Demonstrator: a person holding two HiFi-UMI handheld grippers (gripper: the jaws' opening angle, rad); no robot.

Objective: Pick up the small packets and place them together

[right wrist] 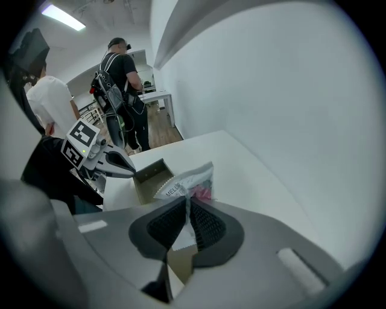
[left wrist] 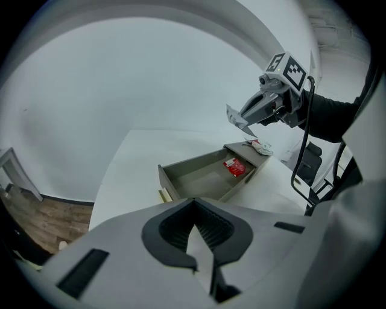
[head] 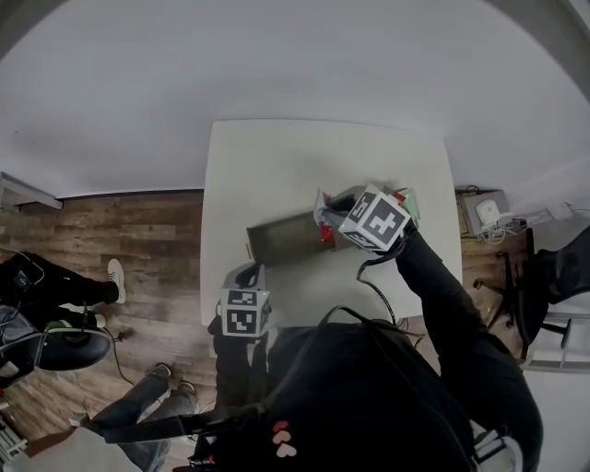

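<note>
My right gripper point(right wrist: 187, 200) is almost closed and pinches a white packet point(right wrist: 192, 180) by its lower edge, in the air above the right end of the grey box point(left wrist: 192, 164); a red packet point(left wrist: 234, 166) lies inside this box; my left gripper point(left wrist: 195, 204) is closed and empty, at the near left.

Square white table point(head: 277, 175) set against a plain pale wall point(head: 277, 64). Brown wood-plank floor point(head: 129, 230) on both sides of it. Right of the table, a black office chair point(head: 535, 286), a white shelf unit point(head: 567, 332), and a small white box point(head: 487, 214) with tangled cables on the floor. At far left, another black chair point(head: 55, 348) and a white furniture edge point(head: 23, 194). Deeper in the room, in the right gripper view, a white desk point(right wrist: 158, 95) by the wall under a bright ceiling strip light point(right wrist: 63, 17). Soft, even lighting over table and wall.
</note>
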